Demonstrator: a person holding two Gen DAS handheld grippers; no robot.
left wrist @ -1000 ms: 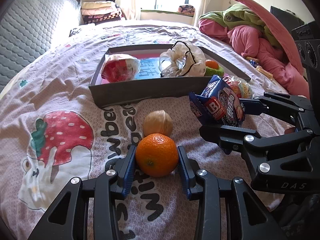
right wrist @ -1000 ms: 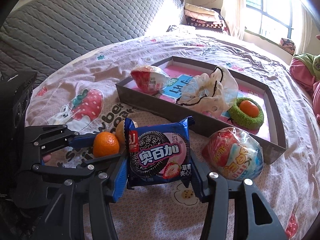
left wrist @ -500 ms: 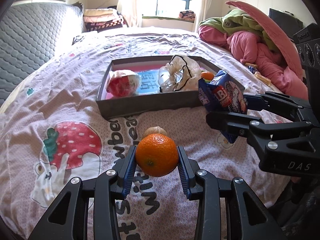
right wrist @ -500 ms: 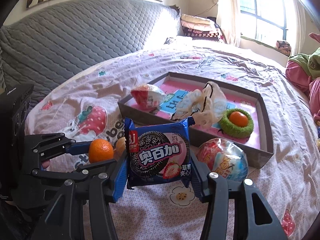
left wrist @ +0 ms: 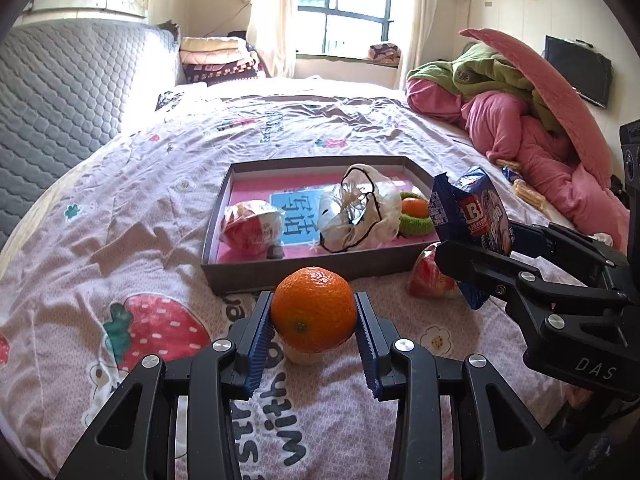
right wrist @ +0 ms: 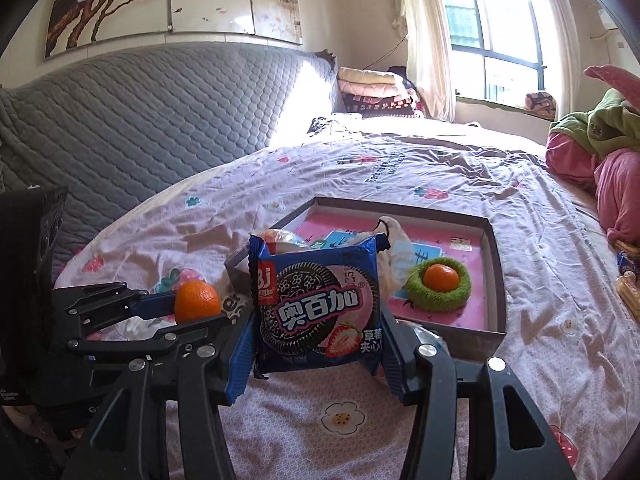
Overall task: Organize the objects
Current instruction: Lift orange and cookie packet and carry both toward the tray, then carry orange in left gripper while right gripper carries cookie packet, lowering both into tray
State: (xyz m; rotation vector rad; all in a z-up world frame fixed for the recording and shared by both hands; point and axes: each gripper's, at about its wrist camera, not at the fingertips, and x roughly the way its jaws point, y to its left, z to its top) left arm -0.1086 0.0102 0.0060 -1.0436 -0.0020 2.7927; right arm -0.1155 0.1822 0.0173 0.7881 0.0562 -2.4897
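Sunlit bedding with strawberry and flower prints covers the bed (left wrist: 120, 208), and everything in play sits on it or hangs just above it.

Nearest in the left wrist view, the left claw (left wrist: 314, 330) is clamped on an orange (left wrist: 314, 314), its blue ribbed pads pressing both sides of the fruit and holding it clear of the sheet. A pale round fruit (left wrist: 304, 356) lies on the bed directly under the orange, mostly hidden by it.

To the right, the right claw (right wrist: 318, 344) grips a blue packet of sandwich biscuits (right wrist: 318, 304) upright between its pads, also off the bed. A red-and-white wrapped snack (left wrist: 430, 280) rests on the sheet below that packet, just outside the near wall of the tray.

Beyond both claws lies the grey tray (left wrist: 280, 270) with a pink floor. Inside it, from left to right, are another wrapped snack (left wrist: 252, 228), a crumpled clear plastic bag (left wrist: 358, 216), and a green fuzzy ring (right wrist: 438, 286) cradling a second orange (right wrist: 440, 277).

Farther back, a grey quilted headboard (right wrist: 160, 120) and a window (left wrist: 348, 4) close the room, with pink and green bedding (left wrist: 540, 120) heaped on the right.
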